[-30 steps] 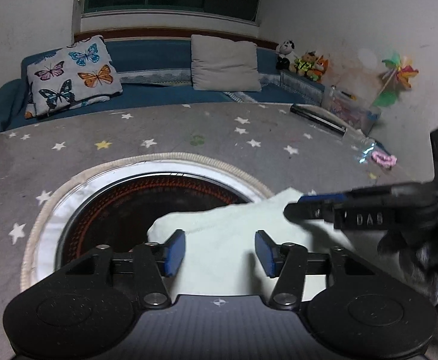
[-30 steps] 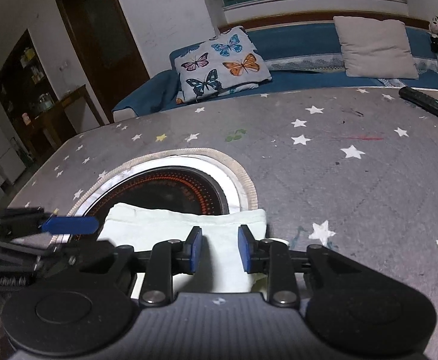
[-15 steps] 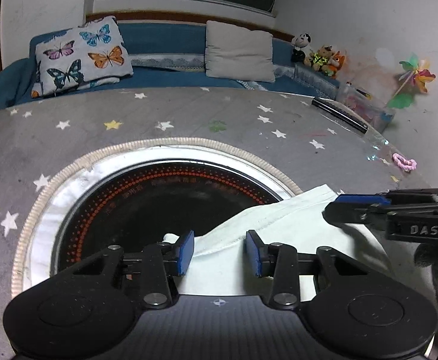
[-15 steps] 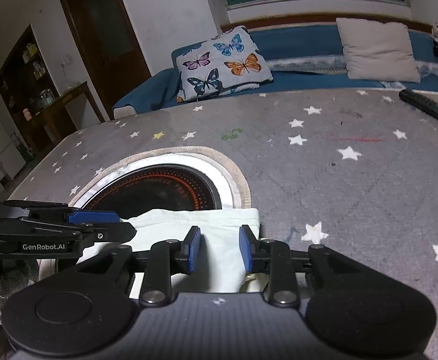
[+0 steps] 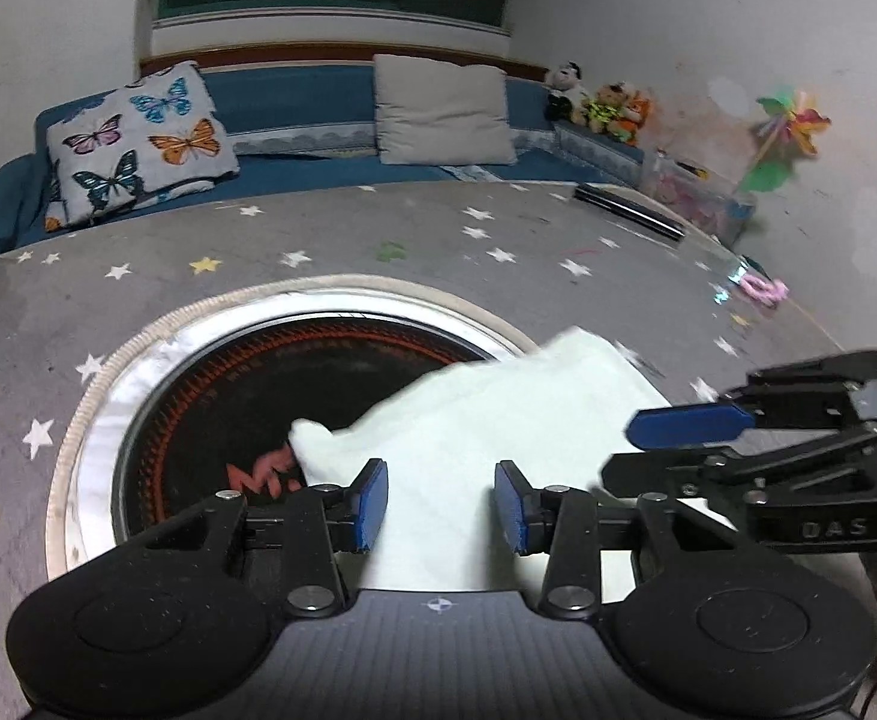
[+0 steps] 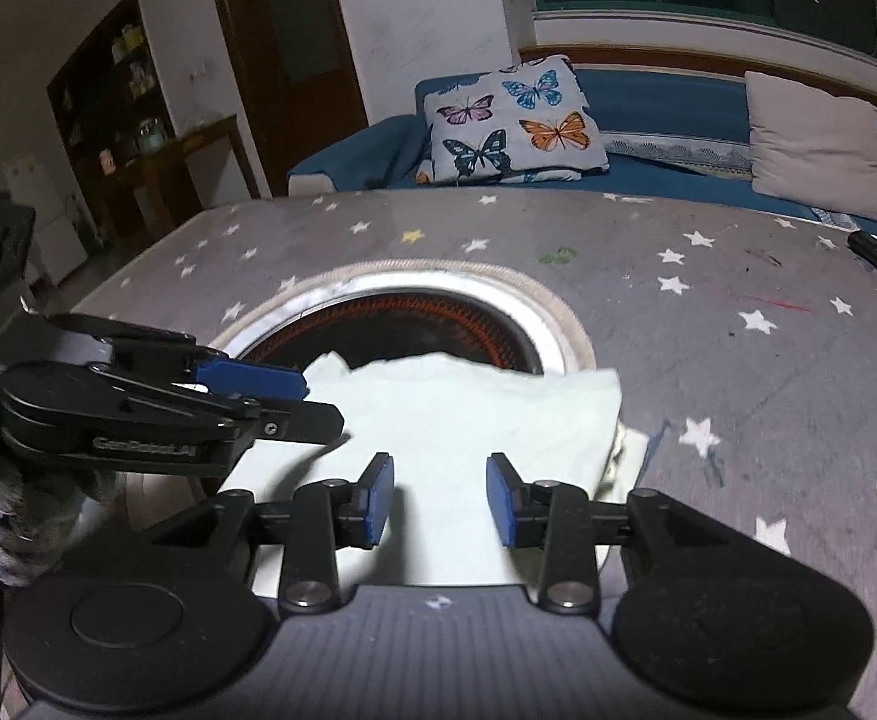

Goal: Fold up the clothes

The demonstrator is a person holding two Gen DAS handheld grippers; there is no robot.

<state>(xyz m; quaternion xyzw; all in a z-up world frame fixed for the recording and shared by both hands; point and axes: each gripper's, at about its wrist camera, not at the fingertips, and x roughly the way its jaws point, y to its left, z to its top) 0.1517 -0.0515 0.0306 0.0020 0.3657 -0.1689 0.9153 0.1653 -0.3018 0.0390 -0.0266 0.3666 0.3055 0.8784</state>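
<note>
Table (image 5: 378, 228): large, covered in grey cloth with printed stars; bears everything below.

Round burner (image 5: 210, 396): dark glass disc with red rings, set in a pale ring in the middle of the table. Partly covered by the garment.

Garment (image 5: 486, 420): pale, near-white cloth, already doubled over, lying on the near side of the table, its left part over the burner and its right part on the grey cover. One corner at the left lifts into a small peak. In the right wrist view (image 6: 468, 414) a second layer shows along its right edge.

Sofa (image 5: 294, 108): blue, behind the table, with a butterfly cushion (image 5: 132, 138) and a plain grey cushion (image 5: 444, 111). Well apart from the work.

Left tongs (image 5: 441, 504): wide open, nothing held; the garment lies below and between the fingers.

Right tongs (image 6: 439, 501): wide open, nothing held; over the near edge of the garment. Seen from the left wrist view, they sit just beside the left pair, to their right.

Remote control (image 5: 627, 210): dark bar at the far right of the table. Out of the way.

Soft toys (image 5: 600, 102) and pinwheel (image 5: 786, 126): by the wall, far right.

Step, as judged: between folds, both tongs free. Next move calls for each pair to close on an edge of the garment and carry it over squarely.

Obstruction, as judged: the two tongs are crowded together; the raised corner may spoil a flat fold.
</note>
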